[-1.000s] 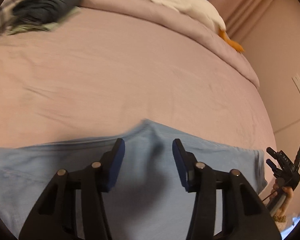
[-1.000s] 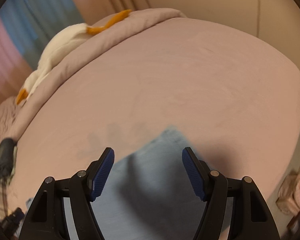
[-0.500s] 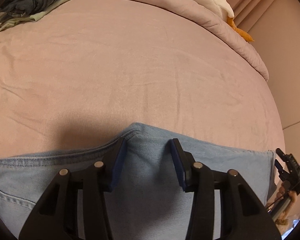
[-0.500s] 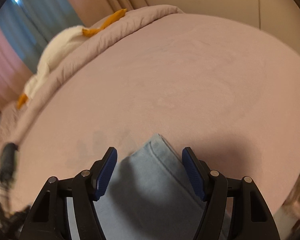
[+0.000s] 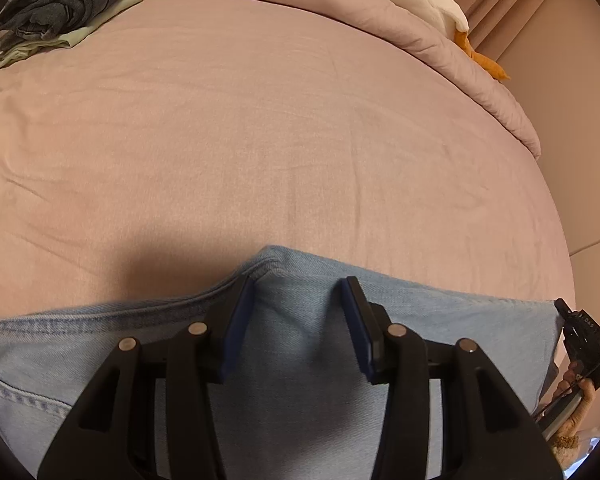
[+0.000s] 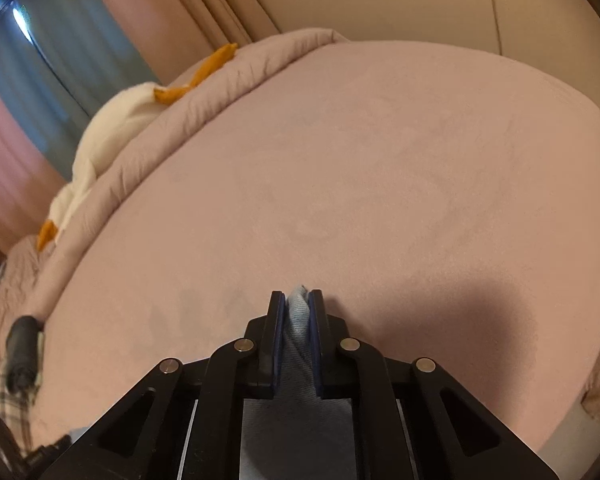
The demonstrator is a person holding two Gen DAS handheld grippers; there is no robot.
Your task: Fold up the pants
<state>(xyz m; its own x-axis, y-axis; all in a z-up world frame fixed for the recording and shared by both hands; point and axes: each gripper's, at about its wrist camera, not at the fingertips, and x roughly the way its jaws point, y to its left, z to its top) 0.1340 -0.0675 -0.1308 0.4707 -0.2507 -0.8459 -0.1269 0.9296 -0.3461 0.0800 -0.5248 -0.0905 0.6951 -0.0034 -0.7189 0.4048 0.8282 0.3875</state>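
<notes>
Pants (image 6: 298,320) between right fingers (image 6: 277,332)

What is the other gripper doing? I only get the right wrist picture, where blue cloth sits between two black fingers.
Observer: The left gripper is open, its fingers either side of a raised peak in the jeans.
Operator: So how much of the jeans is on the bed?
Observer: From the left wrist view, a wide band of light denim lies across the near edge of the pink sheet.
Operator: Is my right gripper visible from there?
Observer: Yes, the right gripper shows at the far right end of the denim, and a hand holds it.
Operator: Anything else?
Observer: A pile of folded clothes sits at the far left corner.
</notes>
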